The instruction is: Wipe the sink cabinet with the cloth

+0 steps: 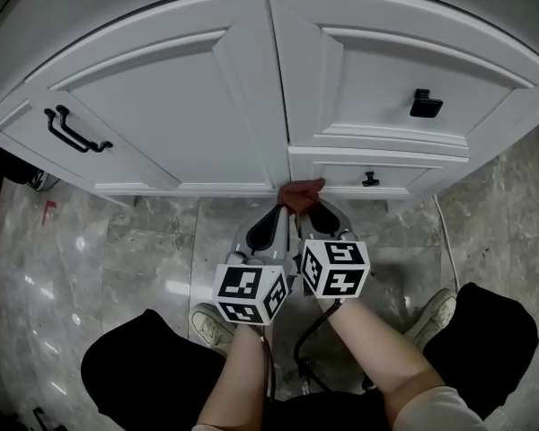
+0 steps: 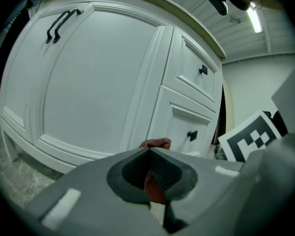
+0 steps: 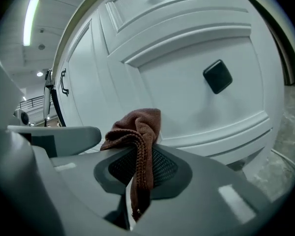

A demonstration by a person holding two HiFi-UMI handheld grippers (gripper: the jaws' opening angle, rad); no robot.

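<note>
Head view: curved white sink cabinet [image 1: 189, 97], smooth painted fronts with raised panel frames, every door and drawer shut, insides hidden. Black bar handle [image 1: 72, 131] on the left front, square knob [image 1: 425, 104] on the upper right front, small knob [image 1: 370, 180] on the low drawer beneath it. Glossy grey veined stone floor [image 1: 117, 259] below. Left gripper [image 1: 276, 212] and right gripper [image 1: 319, 209] side by side, tips close together at the cabinet's bottom rail, just under the seam between door and drawer. Reddish-brown cloth [image 1: 302, 189] bunched at those tips, right against the rail; contact with the wood not certain. Left gripper view: grey jaws of the left gripper [image 2: 150, 154] closed, tips meeting, clamped on the cloth [image 2: 156, 143], with a lump of it poking out past the tips and more showing between the ribbed dark pads. Same white cabinet [image 2: 98, 82] ahead. Right gripper view: right gripper [image 3: 143, 149] likewise closed on the cloth [image 3: 137, 124], a knitted, nubby fabric crumpled above the tips with one strip hanging down between the mesh-textured pads. Drawer front with its knob [image 3: 217, 76] close behind.
</note>
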